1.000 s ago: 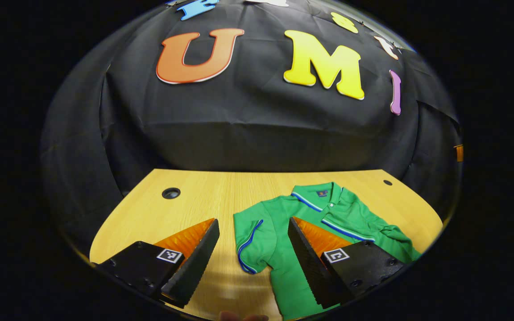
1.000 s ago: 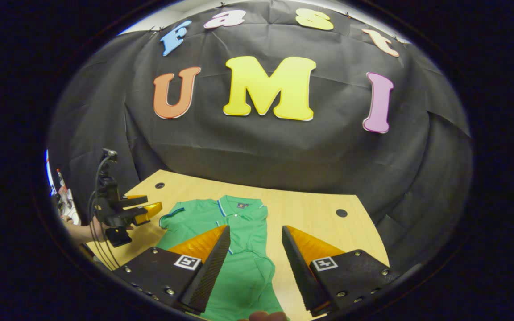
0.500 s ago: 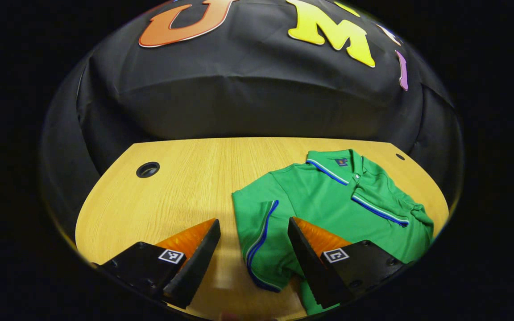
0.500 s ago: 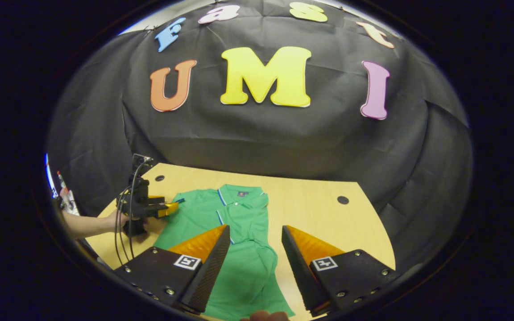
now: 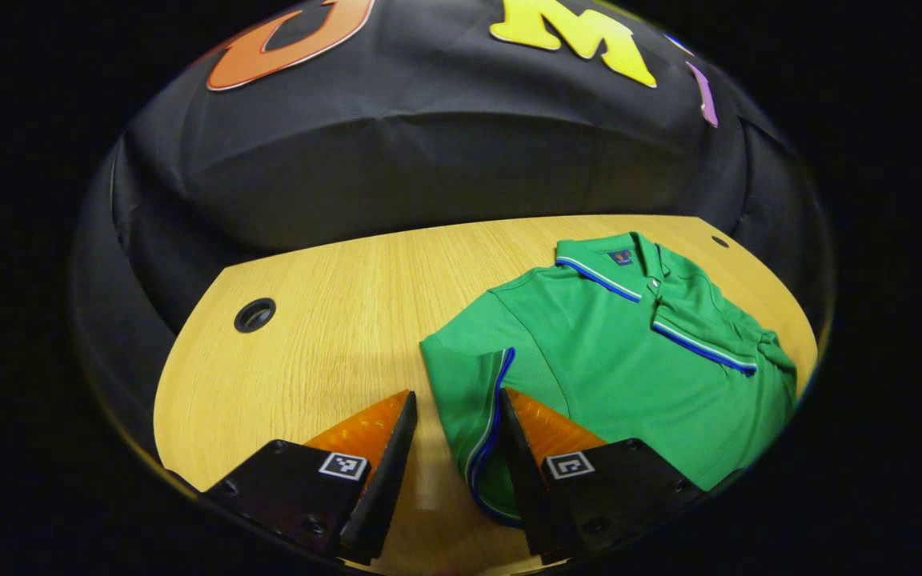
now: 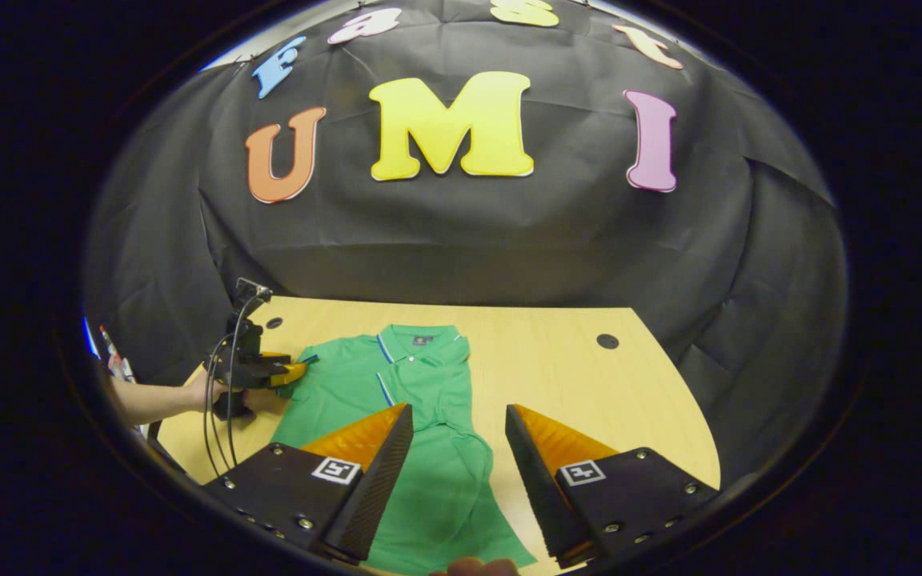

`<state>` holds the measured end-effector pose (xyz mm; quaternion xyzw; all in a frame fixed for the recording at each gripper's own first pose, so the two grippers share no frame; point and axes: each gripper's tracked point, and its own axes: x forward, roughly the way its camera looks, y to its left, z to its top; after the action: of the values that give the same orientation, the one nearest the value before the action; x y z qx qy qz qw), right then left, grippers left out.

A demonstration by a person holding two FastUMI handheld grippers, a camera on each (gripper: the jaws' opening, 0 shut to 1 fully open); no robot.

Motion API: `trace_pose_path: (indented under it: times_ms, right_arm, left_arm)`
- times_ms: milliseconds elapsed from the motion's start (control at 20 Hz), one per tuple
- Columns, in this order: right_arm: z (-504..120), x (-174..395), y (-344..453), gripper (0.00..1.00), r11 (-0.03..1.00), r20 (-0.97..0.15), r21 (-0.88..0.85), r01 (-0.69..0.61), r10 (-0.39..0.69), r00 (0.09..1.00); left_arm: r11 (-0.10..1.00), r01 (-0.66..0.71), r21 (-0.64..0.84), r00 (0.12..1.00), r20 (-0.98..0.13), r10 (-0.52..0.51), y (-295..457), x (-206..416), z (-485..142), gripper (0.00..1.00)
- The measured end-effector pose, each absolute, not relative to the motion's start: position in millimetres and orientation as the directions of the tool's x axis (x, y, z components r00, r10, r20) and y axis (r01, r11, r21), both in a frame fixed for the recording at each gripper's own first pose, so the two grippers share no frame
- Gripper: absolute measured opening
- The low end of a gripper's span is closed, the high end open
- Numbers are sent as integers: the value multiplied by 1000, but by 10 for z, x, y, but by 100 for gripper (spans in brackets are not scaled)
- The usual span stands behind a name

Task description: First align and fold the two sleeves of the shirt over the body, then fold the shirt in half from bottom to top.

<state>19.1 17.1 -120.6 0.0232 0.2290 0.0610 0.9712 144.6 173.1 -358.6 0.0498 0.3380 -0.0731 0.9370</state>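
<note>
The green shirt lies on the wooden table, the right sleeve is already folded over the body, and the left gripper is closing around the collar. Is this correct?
Not quite. In the left gripper view the left gripper is at the unfolded left sleeve, not the collar. The rest holds: green shirt on wooden table, right sleeve folded over.

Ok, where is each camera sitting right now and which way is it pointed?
Left gripper view: rides the left tool, low over the table, facing the shirt's outspread sleeve, which lies between its own two fingers.
Right gripper view: rides the right tool, higher, looking along the shirt toward the collar; its own fingers show, plus a hand holding the left tool at the sleeve.
Shared: shirt, table, booth wall.
</note>
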Motion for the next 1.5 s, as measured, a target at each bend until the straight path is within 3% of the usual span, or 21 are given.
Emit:
trace_pose_path:
  times_ms: [100,150,200,250,300,400,500,700,1500]
  right_arm:
    - [-1240,196,170,75,991,-449,83,-102,128,884]
    - [-1265,195,165,75,991,-454,94,-95,127,882]
    - [-1286,191,159,75,990,-461,107,-86,126,879]
    - [-1310,186,153,76,990,-466,121,-77,125,876]
    - [-1318,190,131,76,989,-470,128,-67,120,875]
    - [-1323,191,87,75,990,-469,128,-55,109,877]
    - [-1315,196,51,75,991,-464,125,-45,99,881]
    - [-1350,186,23,75,990,-468,136,-31,92,879]
    - [-1178,-45,-365,75,990,-395,142,21,37,918]
  left_arm:
    - [969,220,109,753,-651,-98,1722,1497,-3575,62]
    - [961,239,137,748,-657,-92,1705,1512,-3577,66]
    - [954,253,161,746,-660,-87,1698,1538,-3576,56]
    - [950,251,187,747,-661,-67,1728,1569,-3580,52]
    - [948,249,197,748,-661,-60,1746,1585,-3596,34]
    - [950,251,186,753,-654,-71,1707,1604,-3582,17]
    - [957,241,162,760,-644,-83,1696,1628,-3589,8]
    - [958,226,178,765,-641,-62,1734,1611,-3531,4]
    - [966,242,87,841,-515,-164,1079,1693,-2487,3]
